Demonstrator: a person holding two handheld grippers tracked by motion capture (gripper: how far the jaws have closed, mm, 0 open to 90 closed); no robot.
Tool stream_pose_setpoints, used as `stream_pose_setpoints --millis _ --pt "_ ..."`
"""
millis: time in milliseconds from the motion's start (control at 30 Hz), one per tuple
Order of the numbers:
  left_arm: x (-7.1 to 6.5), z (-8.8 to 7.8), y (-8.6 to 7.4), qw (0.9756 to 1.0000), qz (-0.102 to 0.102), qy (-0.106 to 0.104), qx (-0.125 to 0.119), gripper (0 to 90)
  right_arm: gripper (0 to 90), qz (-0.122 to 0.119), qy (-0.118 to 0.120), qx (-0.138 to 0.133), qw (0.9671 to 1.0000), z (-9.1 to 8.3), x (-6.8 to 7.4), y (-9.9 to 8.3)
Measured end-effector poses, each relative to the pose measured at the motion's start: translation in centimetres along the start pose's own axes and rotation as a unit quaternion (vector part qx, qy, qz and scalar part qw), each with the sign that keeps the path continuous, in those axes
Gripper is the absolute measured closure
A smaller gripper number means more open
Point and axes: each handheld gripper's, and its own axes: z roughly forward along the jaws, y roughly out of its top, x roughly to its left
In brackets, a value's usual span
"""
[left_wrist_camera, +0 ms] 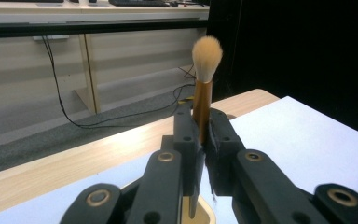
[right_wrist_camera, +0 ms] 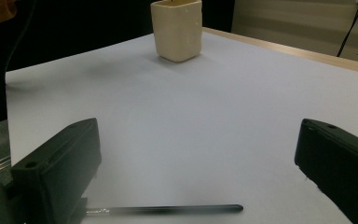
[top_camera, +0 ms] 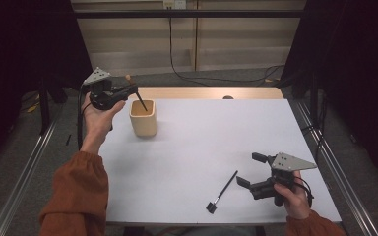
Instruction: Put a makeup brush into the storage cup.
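- The left tongs are clamped on a makeup brush, gripping it on the golden ferrule just below the fluffy tan bristles, which point up in the left gripper view.
- In the high view those left tongs hang over the far-left part of the table, and the brush's dark handle slants down into the mouth of the cream cup; whether its tip touches the cup's bottom cannot be told.
- The right tongs stand wide apart with nothing between them, held low over the near-right part of the white table by the person's right hand.
- Just beside them lies a second brush, thin, with a black stick handle and a small dark head toward the near edge; in the right gripper view its handle lies flat across the bottom, near the left jaw.
- Handling, as a guess: both brushes look light and stiff in the handle, soft at the bristles. The lying one is slim and probably smooth, so it could roll or slip; taking it across mid-handle with the jaws pressed down to the table seems safest, leaving the head free.
- The cup looks rigid but light, and a sideways push from a handle could tip or shift it.
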Motion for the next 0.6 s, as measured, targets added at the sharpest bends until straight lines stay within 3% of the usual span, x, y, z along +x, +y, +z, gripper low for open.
stream_pose_setpoints --millis 100,367,600 --pt "0.2 0.2 -0.3 1.0 0.006 0.001 0.006 84.3 0.0 0.001 0.0 0.0 1.0 0.0 0.0 0.0" --pt "0.4 0.6 -1.4 0.9999 -0.006 0.001 0.014 84.3 0.0 0.001 0.003 0.001 1.0 0.1 0.0 0.0" --pt "0.5 1.1 -1.9 0.9997 -0.004 0.001 0.025 84.2 0.0 0.0 0.003 0.003 1.0 0.1 0.1 0.0"
